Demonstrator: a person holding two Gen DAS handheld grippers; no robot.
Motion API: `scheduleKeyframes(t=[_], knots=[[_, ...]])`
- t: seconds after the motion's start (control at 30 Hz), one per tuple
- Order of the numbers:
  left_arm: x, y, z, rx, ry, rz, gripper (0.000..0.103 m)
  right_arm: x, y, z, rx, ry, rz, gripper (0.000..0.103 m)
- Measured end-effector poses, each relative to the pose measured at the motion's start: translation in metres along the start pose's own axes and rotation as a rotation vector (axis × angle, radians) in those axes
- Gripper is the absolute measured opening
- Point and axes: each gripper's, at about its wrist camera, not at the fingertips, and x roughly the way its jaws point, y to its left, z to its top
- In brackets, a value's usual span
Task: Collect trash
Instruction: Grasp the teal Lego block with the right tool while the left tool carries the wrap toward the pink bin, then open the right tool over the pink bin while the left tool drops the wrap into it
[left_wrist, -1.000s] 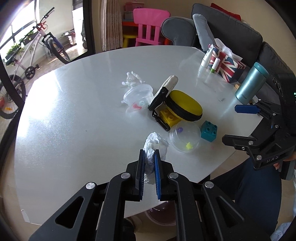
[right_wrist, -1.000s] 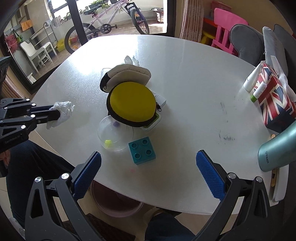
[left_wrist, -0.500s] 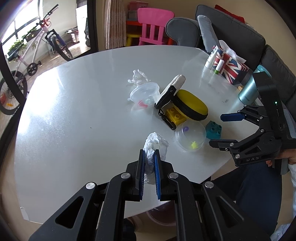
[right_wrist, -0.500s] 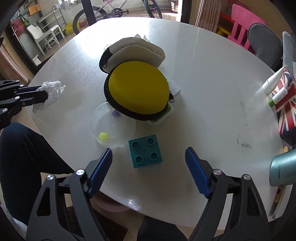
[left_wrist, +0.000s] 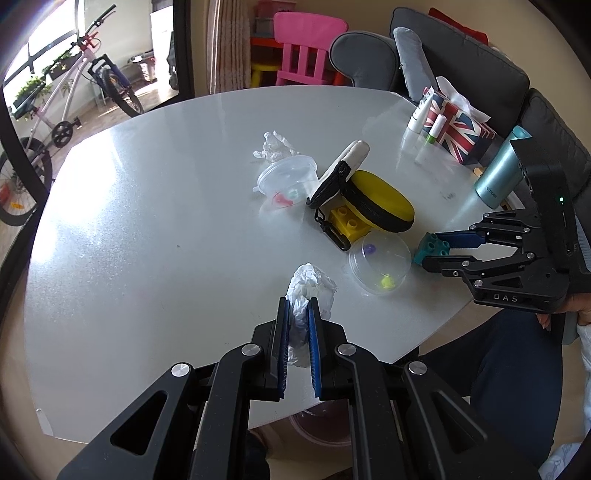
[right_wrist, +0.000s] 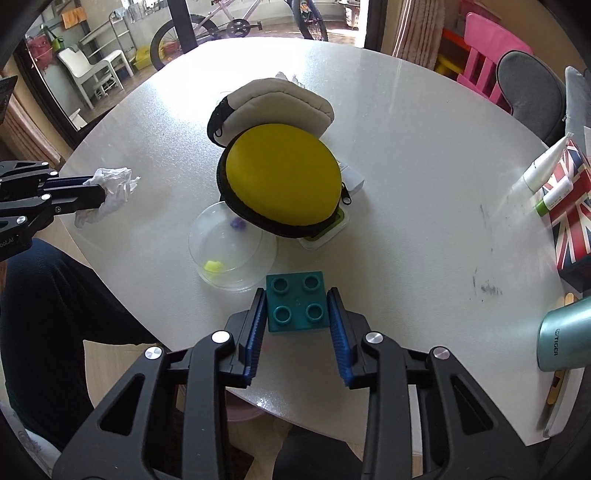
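- Presently clamped in the left gripper (left_wrist: 298, 323): a crumpled white tissue (left_wrist: 308, 291), pinched between the blue pads with its loose end fanning out past the tips; held just over the near edge of the table (left_wrist: 147, 221), probably so it can go straight down to a bin.
- Visible under that near edge: a pinkish round container (left_wrist: 321, 424), likely the bin, though too hidden to say for sure.
- Closed around a teal toy brick (right_wrist: 297, 301): the right gripper (right_wrist: 297, 325), one blue pad against each side face, studs up; brick sitting close to the near edge of the table, so gripped from the side rather than from above.
- Judged odd for trash collecting: a brick is a toy, so perhaps being cleared aside.
- Lying just beyond the brick, toward the table's middle: a clear plastic lid (right_wrist: 232, 254) with small yellow and purple bits on it, partly tucked under a yellow zip case (right_wrist: 282, 184); a candidate for later pickup.
- Farther toward the middle: a clear plastic cup (left_wrist: 290, 179) with red and green scraps inside, and another crumpled tissue (left_wrist: 275, 146) right behind it, both untouched.
- Parked along the right edge, well apart from the clutter: a Union Jack tissue box (left_wrist: 456, 129) and a teal flask (left_wrist: 502, 173), evidently keepers.
- Risk worth noting: thin tissue held only at one end could slip free if swung quickly.
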Motion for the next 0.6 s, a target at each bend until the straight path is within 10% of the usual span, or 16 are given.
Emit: scheduleKeyframes(t=[0.6], knots=[[-0.042, -0.033, -0.05, 0.028, 0.003, -0.058, 0.01, -0.074, 0.062, -0.053, -0.033, -0.071, 0.116, 0.033]])
